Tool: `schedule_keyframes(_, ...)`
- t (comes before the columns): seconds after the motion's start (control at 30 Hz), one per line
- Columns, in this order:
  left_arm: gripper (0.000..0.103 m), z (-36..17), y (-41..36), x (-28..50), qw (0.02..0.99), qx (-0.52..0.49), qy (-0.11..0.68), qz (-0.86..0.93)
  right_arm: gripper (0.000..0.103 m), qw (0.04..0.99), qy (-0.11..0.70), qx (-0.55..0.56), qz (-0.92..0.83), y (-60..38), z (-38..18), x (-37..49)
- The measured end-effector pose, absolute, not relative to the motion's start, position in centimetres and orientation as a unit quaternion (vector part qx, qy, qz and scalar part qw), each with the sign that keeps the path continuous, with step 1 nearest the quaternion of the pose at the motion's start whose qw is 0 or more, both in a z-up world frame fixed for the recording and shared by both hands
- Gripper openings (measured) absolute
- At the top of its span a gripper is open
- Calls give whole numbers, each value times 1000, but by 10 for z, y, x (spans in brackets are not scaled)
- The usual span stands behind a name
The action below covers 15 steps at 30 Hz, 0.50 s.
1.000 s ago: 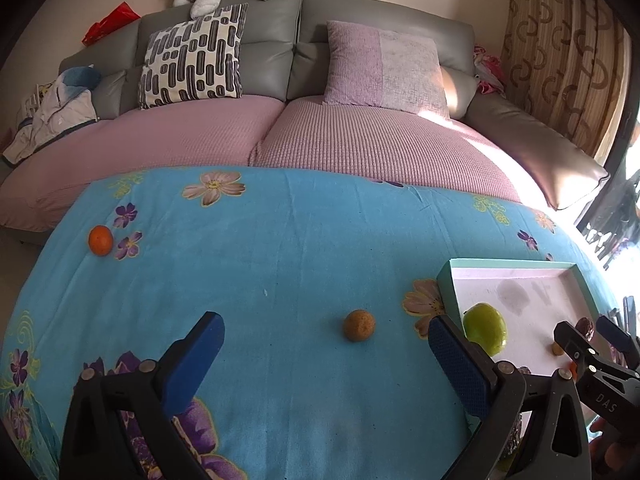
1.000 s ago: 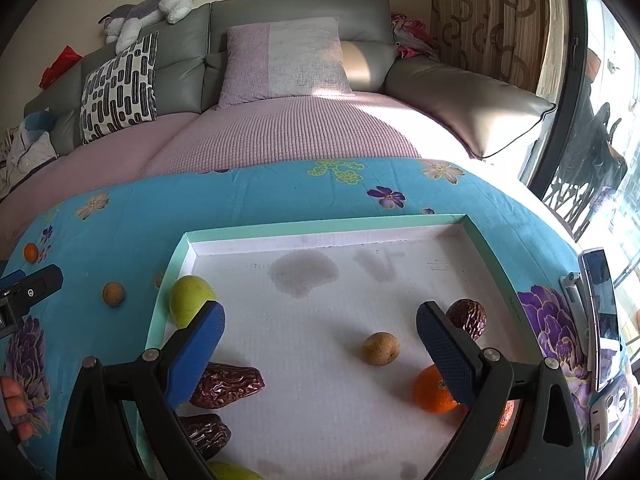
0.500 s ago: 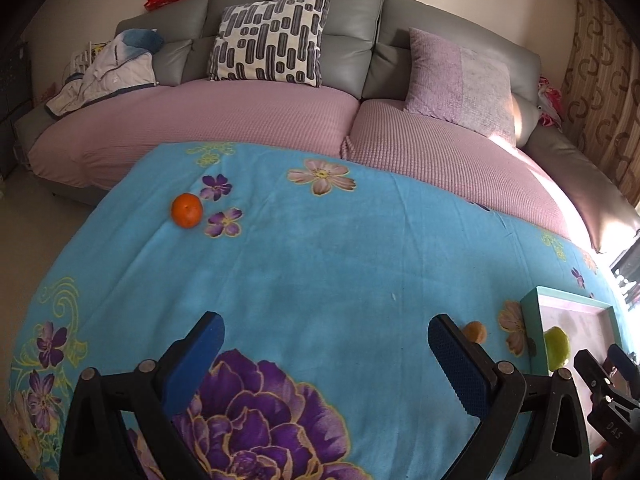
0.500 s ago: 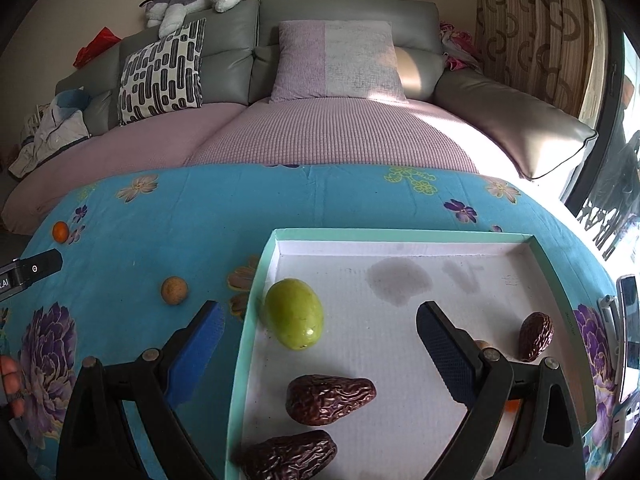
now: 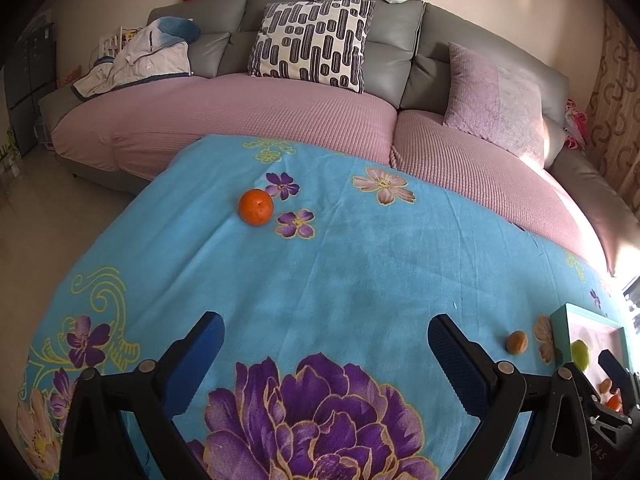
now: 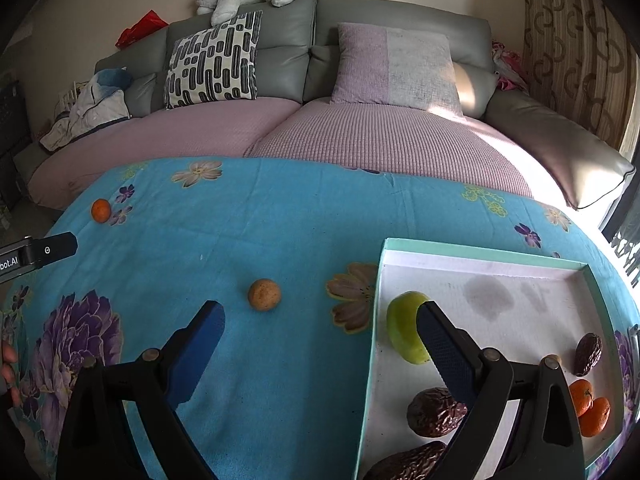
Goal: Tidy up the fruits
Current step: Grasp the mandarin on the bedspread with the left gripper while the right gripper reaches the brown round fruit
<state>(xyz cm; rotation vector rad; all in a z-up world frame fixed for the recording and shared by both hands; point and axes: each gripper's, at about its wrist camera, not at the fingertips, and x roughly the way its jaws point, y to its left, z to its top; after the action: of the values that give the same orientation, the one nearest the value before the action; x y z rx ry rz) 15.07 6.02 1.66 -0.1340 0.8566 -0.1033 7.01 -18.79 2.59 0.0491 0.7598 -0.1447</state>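
My left fingers point(image 5: 324, 354) are spread wide and empty, aimed low over the table point(image 5: 360, 264); the orange point(image 5: 256, 207) sits well ahead, slightly left. It could roll off the soft cloth if I nudge it. My right fingers point(image 6: 320, 338) are also apart and empty, with the brown fruit point(image 6: 264, 295) just ahead and the tray point(image 6: 480, 254) to their right.
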Motion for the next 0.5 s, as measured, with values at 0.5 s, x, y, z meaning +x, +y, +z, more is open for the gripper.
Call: schedule_keyframes(0.5,103,8,76,209,900,-11,430,-68,93,927,370,19,-51,-168,8,98)
